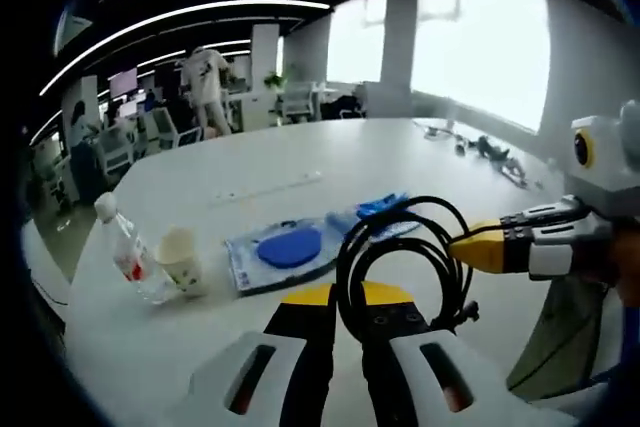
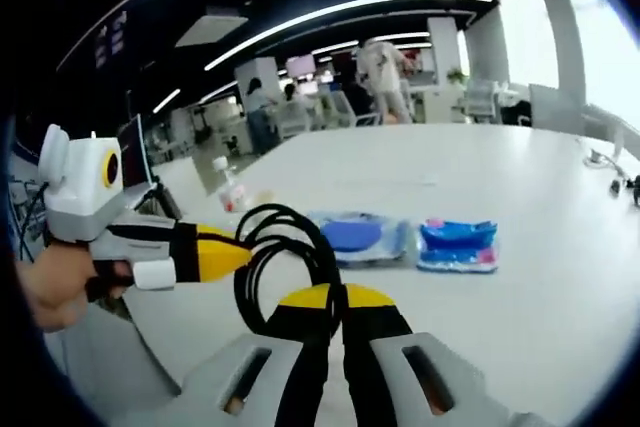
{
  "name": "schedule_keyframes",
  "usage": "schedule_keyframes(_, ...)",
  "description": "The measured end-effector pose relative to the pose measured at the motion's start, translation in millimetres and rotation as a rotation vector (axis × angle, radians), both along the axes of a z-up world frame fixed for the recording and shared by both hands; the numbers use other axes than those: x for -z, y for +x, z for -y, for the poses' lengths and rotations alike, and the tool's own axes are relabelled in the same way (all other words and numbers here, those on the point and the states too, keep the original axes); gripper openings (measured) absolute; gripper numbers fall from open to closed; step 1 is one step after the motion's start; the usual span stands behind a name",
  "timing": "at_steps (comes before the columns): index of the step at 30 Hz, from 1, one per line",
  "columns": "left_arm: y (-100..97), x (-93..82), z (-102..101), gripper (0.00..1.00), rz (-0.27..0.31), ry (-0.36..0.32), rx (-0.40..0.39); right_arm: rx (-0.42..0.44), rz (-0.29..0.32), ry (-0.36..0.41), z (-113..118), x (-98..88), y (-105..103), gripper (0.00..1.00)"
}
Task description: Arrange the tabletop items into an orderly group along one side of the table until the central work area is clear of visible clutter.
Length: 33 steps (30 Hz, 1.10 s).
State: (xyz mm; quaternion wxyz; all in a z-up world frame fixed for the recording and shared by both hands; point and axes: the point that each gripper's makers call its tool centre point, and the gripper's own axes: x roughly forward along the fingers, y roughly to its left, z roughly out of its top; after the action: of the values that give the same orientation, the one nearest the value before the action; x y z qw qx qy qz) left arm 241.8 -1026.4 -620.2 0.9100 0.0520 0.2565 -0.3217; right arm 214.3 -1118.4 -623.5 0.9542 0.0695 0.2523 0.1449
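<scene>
We held a coiled black cable [image 1: 400,267] between the two grippers, above the near part of the white table [image 1: 300,162]. In the left gripper view, the left gripper [image 1: 345,332] had its jaws pressed together on the lower part of the coil, while the right gripper [image 1: 470,250] came in from the right with its yellow tips at the coil's side. In the right gripper view, the right gripper [image 2: 335,322] was likewise clamped on the cable [image 2: 285,257], and the left gripper [image 2: 225,252] reached in from the left to meet the loop.

On the table beyond lay a clear packet with a blue disc [image 1: 285,247], a blue packet [image 2: 457,244] just beside it, a paper cup [image 1: 183,259], and a water bottle [image 1: 128,250] touching the cup.
</scene>
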Motion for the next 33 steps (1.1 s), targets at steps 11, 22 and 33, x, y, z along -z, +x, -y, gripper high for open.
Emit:
schedule_keyframes(11,3.5,6.4,75.1,0.07,-0.019,0.022,0.062,0.063,-0.015,0.030,72.4,10.3,2.1,0.00)
schedule_keyframes(22,13.8,23.3,129.1,0.07,-0.058,0.027,0.082,0.084,-0.048,0.037,125.8,25.7,13.0,0.00)
schedule_keyframes(33,28.6,43.5,140.8,0.07,-0.100,0.043,0.052,0.057,-0.080,0.043,137.6,42.3,30.4,0.00)
